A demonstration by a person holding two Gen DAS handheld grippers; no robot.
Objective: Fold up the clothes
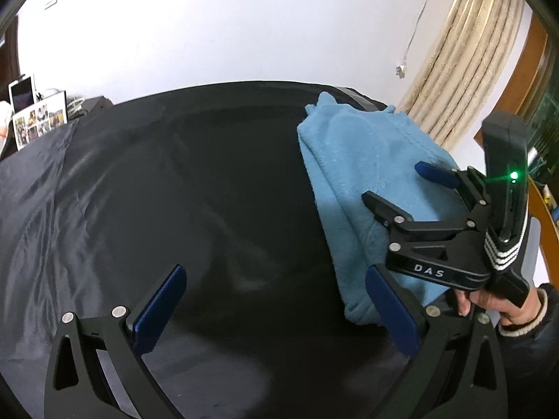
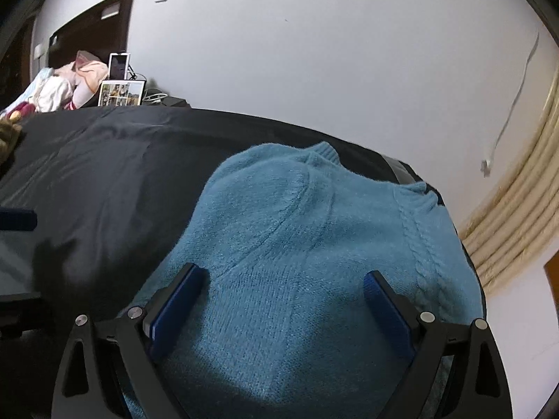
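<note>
A white wall [image 1: 209, 28] fills the upper half of both views, with a beige pleated curtain [image 1: 464, 56] at the upper right and a white cable [image 1: 415, 28] hanging beside it. Below it a table draped in a dark cloth [image 1: 157, 192] spans the frame. At the far left edge stand a photo collage frame [image 1: 38, 122] and a white tablet [image 1: 22, 92]; in the right wrist view a heap of pink and white laundry [image 2: 66, 83] lies behind them, in the upper left.

The folded blue sweater [image 2: 297, 244] lies on the dark cloth at the right side of the table, its ribbed collar toward the wall. No container shows in either view.

The left tongs [image 1: 276, 310] hover over bare dark cloth at the lower centre of the left wrist view, their blue pads wide apart and holding nothing. The right tongs [image 2: 286, 310] sit low over the sweater, pads spread apart with the knit between them but not clamped. In the left wrist view the right tongs [image 1: 394, 188] rest above the sweater's right half, gripped by a hand [image 1: 496, 300] in a dark sleeve with a striped cuff; a green light glows on the handle.
</note>
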